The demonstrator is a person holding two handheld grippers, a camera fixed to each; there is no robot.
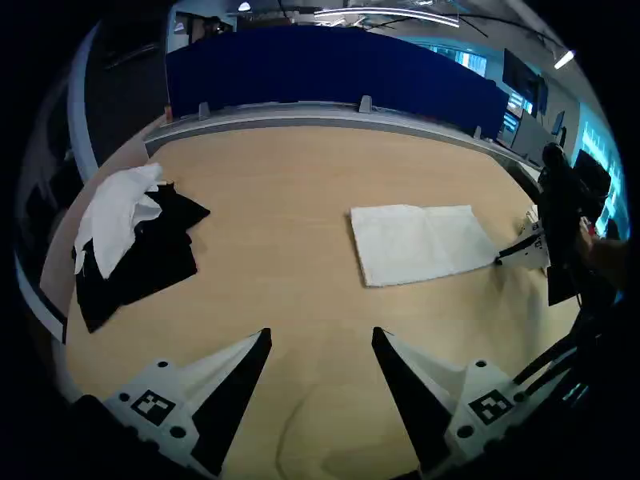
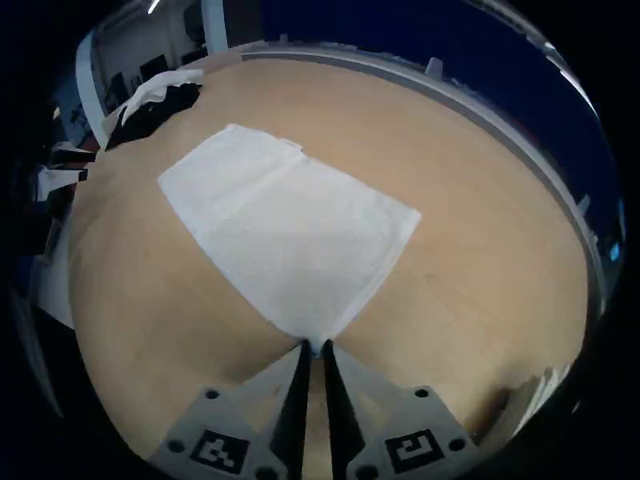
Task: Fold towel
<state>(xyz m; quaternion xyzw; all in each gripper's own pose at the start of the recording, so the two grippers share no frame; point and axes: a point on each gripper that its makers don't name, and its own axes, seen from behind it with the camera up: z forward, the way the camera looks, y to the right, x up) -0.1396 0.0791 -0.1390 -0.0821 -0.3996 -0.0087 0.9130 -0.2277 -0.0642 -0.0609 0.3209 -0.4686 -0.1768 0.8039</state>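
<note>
A white towel (image 1: 420, 242) lies flat on the light wooden table (image 1: 288, 184), with a crease across its middle. In the left gripper view my left gripper (image 1: 320, 334) hovers open over bare table, well short of the towel. To the right, the right gripper (image 1: 512, 254) touches the towel's near right corner, with a hand (image 1: 610, 258) behind it. In the right gripper view the towel (image 2: 288, 232) spreads out ahead. My right gripper (image 2: 315, 348) is closed, with the towel's nearest corner pinched between its fingertips.
A heap of black and white cloths (image 1: 136, 232) sits at the table's left side, and the same heap of cloths (image 2: 156, 100) lies beyond the towel in the right gripper view. A blue partition (image 1: 336, 68) runs along the table's far edge.
</note>
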